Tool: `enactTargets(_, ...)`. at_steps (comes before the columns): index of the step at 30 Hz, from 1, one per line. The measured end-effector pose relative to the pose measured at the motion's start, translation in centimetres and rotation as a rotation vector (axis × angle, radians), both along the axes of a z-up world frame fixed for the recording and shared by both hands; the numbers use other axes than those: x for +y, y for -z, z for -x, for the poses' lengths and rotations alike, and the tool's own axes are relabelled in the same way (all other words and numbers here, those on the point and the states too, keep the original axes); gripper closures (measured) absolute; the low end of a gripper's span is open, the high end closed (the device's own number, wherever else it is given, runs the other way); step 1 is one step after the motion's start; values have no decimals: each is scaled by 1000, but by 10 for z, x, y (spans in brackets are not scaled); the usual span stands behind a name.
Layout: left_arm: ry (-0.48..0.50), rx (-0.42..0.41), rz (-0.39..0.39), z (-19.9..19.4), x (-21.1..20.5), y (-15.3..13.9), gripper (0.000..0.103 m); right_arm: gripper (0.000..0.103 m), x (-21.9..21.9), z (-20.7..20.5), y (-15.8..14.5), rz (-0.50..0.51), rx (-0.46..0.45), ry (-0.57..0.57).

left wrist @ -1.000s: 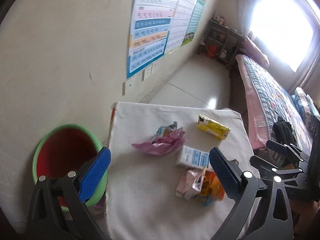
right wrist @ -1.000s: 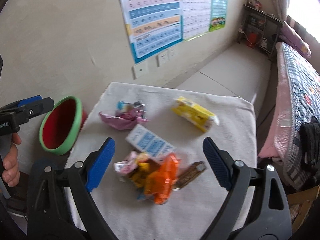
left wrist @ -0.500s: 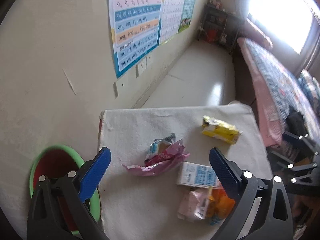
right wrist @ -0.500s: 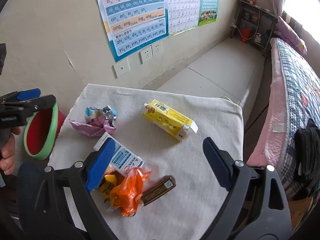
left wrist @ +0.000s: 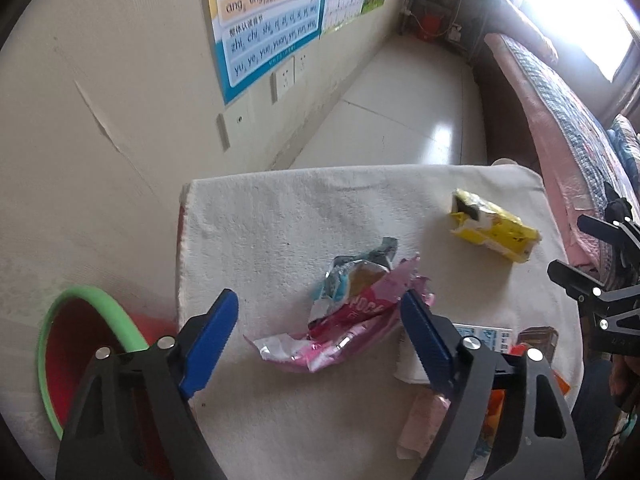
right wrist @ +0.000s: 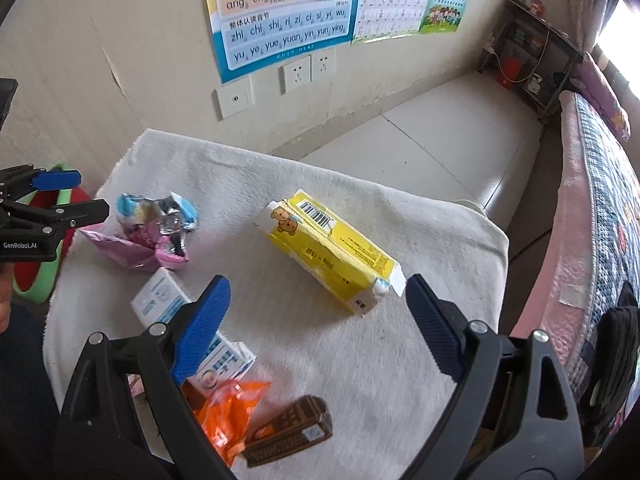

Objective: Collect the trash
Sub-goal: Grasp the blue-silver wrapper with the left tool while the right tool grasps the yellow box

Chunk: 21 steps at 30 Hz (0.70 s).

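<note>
Left wrist view: left gripper (left wrist: pixel 320 334) gapes wide, its ribbed blue pads either side of a crumpled pink foil wrapper (left wrist: pixel 344 328) on the fuzzy white towel (left wrist: pixel 280 216). Left of it stands a red bin (left wrist: pixel 76 344) with a green rim. Only the right wrist view shows the brown bar (right wrist: pixel 288 436) beneath the spread, empty right gripper (right wrist: pixel 316 324); the torn yellow carton (right wrist: pixel 332 256) lies just ahead.

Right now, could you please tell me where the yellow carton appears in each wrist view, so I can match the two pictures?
Left wrist view: the yellow carton lies at right of centre, on the far right part of the white towel.
Right wrist view: the carton lies near the middle, just ahead of the open right claw.
Shared landmark: the pink wrapper.
</note>
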<state>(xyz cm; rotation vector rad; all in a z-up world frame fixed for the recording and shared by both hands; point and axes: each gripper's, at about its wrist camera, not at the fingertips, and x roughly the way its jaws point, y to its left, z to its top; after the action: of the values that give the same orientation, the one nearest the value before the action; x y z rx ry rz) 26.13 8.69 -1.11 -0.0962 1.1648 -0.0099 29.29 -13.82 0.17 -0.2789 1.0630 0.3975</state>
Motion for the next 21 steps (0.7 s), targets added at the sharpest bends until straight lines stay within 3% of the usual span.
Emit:
enactTargets(8, 33, 61, 45, -19, 5, 28, 42, 15, 7, -18, 22, 29, 29, -21)
enactTargets(16, 40, 96, 74, -27, 6, 45, 70, 17, 23, -30, 38, 71, 30, -70)
enactTargets(18, 43, 98, 71, -27, 6, 46, 80, 23, 27, -31, 42, 95, 20, -87)
enactTargets(21, 58, 97, 67, -26, 2, 46, 89, 40, 30, -35, 54, 120, 37, -107)
